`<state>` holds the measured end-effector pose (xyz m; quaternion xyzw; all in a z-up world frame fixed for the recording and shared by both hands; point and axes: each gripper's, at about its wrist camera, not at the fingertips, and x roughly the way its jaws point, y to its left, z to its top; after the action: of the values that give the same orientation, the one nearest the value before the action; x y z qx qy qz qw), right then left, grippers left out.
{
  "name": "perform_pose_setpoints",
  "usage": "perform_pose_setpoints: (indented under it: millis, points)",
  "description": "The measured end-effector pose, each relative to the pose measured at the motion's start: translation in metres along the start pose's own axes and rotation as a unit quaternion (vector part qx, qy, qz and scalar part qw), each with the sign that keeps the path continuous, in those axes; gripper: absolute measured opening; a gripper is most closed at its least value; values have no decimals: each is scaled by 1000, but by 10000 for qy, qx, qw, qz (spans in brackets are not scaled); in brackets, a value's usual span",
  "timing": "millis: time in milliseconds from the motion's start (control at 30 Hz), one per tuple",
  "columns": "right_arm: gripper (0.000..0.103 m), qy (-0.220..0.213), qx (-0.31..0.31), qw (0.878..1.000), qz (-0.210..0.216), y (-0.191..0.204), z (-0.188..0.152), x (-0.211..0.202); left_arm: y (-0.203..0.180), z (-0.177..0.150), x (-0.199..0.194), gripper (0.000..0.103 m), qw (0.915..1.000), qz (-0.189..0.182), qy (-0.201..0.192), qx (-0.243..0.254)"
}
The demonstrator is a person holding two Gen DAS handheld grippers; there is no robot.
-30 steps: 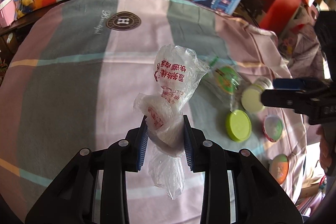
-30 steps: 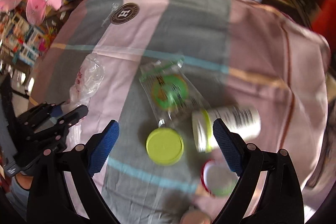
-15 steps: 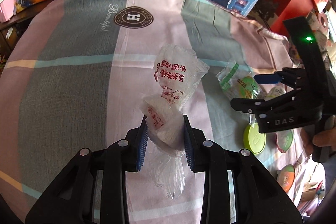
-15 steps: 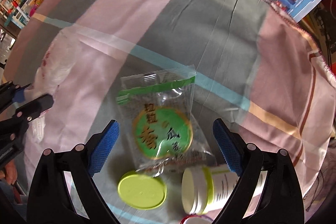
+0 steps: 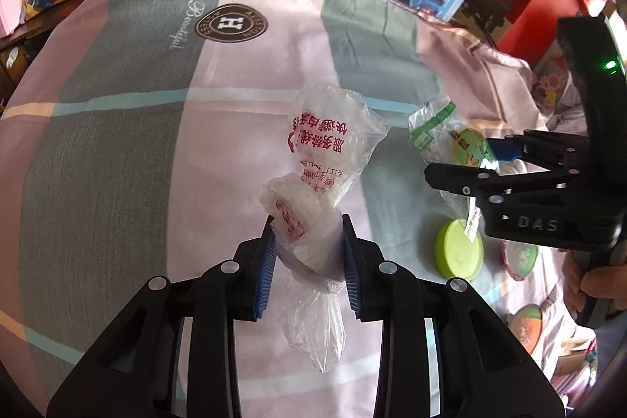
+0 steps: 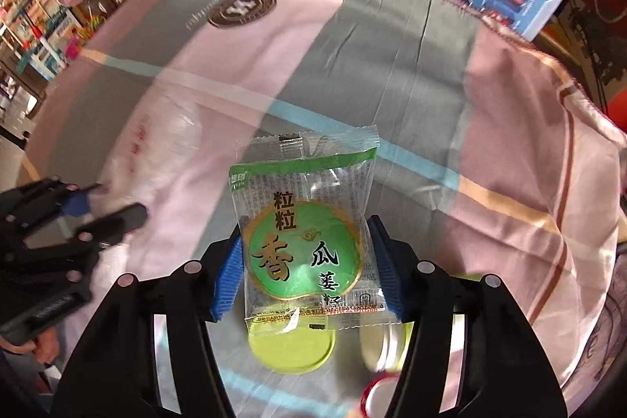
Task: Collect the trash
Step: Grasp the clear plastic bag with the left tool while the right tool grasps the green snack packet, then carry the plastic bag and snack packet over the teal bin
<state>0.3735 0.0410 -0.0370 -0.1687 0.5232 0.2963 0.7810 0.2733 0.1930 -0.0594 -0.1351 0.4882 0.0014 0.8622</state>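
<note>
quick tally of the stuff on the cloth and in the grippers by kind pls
Clear plastic bags: 1, held by the left gripper
Green snack wrappers: 1, between the right gripper fingers
Lime-green lids: 1
White jars lying down: 1
Small round cups: 2
Total: 6

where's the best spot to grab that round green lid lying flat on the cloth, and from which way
Take the green lid by its rim, coming straight down with the fingers across its width. It lies flat on the cloth, a thin disc with no handle, so only opposite edges offer purchase. Both the left gripper and right gripper already hold trash.
</note>
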Motion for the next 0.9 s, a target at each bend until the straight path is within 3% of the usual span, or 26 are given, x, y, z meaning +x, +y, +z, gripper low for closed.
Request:
perform_pose_setpoints:
  millis: [300, 567, 900]
  points:
    - [57, -213, 381, 9990, 97, -2, -49, -49, -45, -20, -26, 32, 9990, -165, -93, 397]
    - [57, -468, 1057, 9932, 98, -35, -125, -95, -109, -50, -45, 32, 9947, -360, -103, 960]
    - [57, -913, 2438, 9654, 159, -104, -245, -147, -214, -95, -54, 32, 9790, -809, 48, 1872]
